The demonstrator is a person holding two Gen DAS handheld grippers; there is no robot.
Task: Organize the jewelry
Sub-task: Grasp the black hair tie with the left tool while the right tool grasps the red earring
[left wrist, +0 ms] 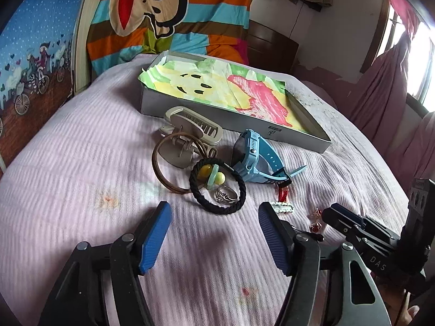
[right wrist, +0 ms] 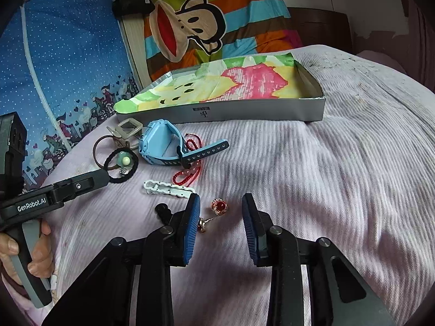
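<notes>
Blue watch [right wrist: 160, 144], black hair tie [left wrist: 217, 187], red beads [right wrist: 190, 174], possibly pink ribbed bedspread [right wrist: 326, 176]

red bead string [left wrist: 282, 195]: mostly hidden behind blue watch [left wrist: 254, 160] | 1 earring [right wrist: 203, 224]: partly behind finger

the right gripper [right wrist: 220, 203] hangs over the bed [right wrist: 326, 176], jaws spread around a red earring [right wrist: 219, 206]. a second earring [right wrist: 203, 224] touches the left pad. beyond lie a white clip [right wrist: 168, 188], blue watch [right wrist: 163, 142] and lined box [right wrist: 272, 115].
</notes>
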